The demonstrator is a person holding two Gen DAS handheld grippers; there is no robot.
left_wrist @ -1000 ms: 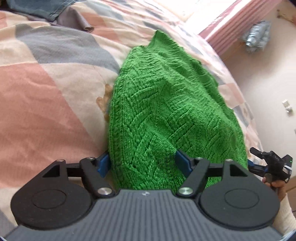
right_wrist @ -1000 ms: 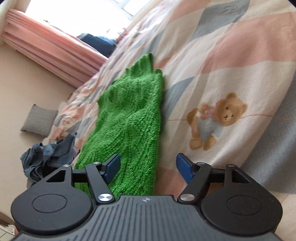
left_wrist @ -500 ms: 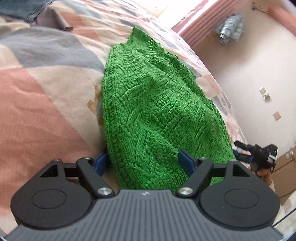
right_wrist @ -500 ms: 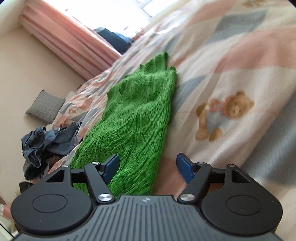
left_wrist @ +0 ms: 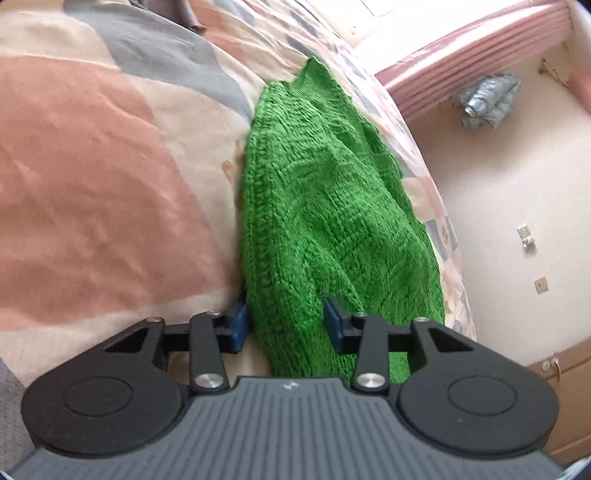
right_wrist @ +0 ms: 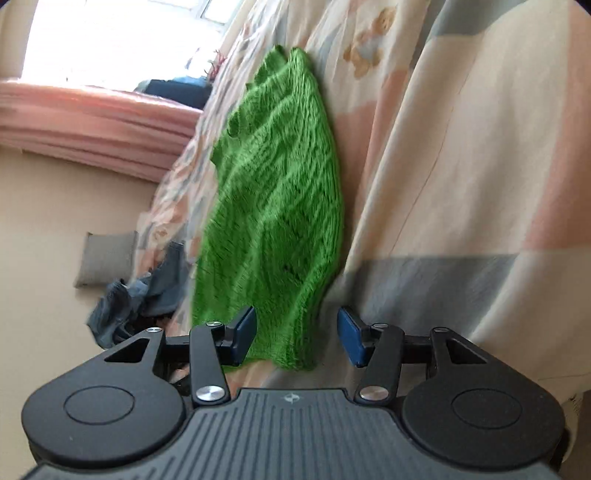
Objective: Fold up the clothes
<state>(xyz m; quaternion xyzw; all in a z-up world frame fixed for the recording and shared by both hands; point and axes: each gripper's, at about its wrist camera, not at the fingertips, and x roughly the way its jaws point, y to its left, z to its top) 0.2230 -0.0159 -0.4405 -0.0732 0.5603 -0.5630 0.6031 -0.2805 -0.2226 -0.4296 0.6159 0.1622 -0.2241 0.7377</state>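
A green knitted sweater [left_wrist: 325,192] lies lengthwise on a patchwork bedspread [left_wrist: 92,166], near the bed's edge. My left gripper [left_wrist: 284,326] is at the sweater's near hem. It is open, its blue pads narrowed around the knit: the left pad sits at the sweater's side edge and the right pad rests over the fabric. In the right wrist view the same sweater [right_wrist: 280,192] runs away from my right gripper [right_wrist: 297,334]. That gripper is also open and straddles the hem's near corner. Its left pad touches the knit and its right pad stands clear of it.
The bedspread [right_wrist: 461,166] carries teddy bear prints. Beside the bed, denim clothes [right_wrist: 140,295] are piled on the floor near a grey cushion [right_wrist: 105,262]. Pink curtains [left_wrist: 480,74] hang by the window. A wooden cabinet [left_wrist: 554,387] stands at the lower right, and dark clothes [left_wrist: 166,11] lie farther up the bed.
Both grippers have narrowed their jaws around the sweater's near hem. Both cameras have tilted and shifted, and the right gripper has dropped out of the left wrist view.
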